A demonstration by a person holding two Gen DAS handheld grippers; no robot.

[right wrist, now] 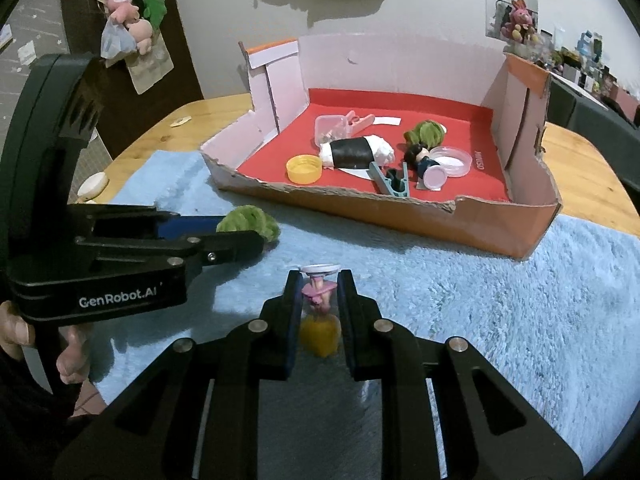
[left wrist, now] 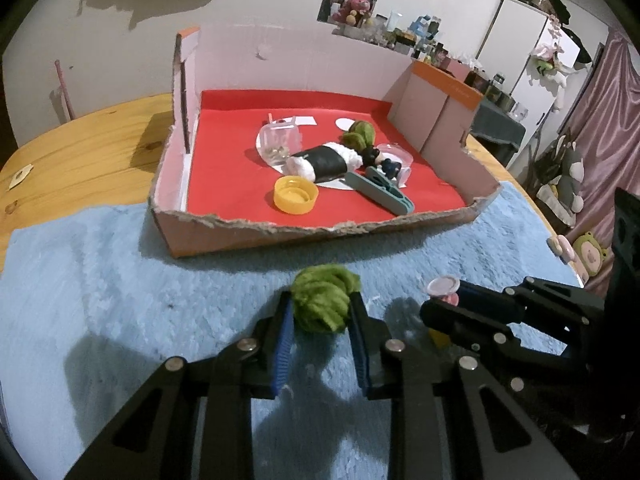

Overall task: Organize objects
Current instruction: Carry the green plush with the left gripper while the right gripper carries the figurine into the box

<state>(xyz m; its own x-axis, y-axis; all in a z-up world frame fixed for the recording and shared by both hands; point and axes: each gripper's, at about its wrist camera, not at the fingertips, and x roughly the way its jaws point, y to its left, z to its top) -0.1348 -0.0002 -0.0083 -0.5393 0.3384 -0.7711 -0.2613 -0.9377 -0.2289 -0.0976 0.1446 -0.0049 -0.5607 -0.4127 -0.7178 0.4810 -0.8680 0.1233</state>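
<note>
My left gripper point(left wrist: 320, 308) is shut on a green yarn ball point(left wrist: 324, 300) just above the blue fluffy mat point(left wrist: 120, 300); the ball also shows in the right wrist view point(right wrist: 248, 220). My right gripper point(right wrist: 318, 292) is shut on a small pink and yellow figurine point(right wrist: 318, 308) with a round white base, held over the mat; it also shows in the left wrist view point(left wrist: 442, 288). Beyond both stands a cardboard box point(left wrist: 280, 232) with a red floor, seen also in the right wrist view point(right wrist: 400, 216).
In the box lie a yellow cap point(left wrist: 295, 194), a black and white roll point(left wrist: 324, 160), a teal clip point(left wrist: 380, 192), a second green yarn ball point(left wrist: 360, 134), a clear cup point(left wrist: 280, 140), a dark figurine point(right wrist: 420, 158) and a clear lid point(right wrist: 452, 160). The wooden table point(left wrist: 80, 148) lies under the mat.
</note>
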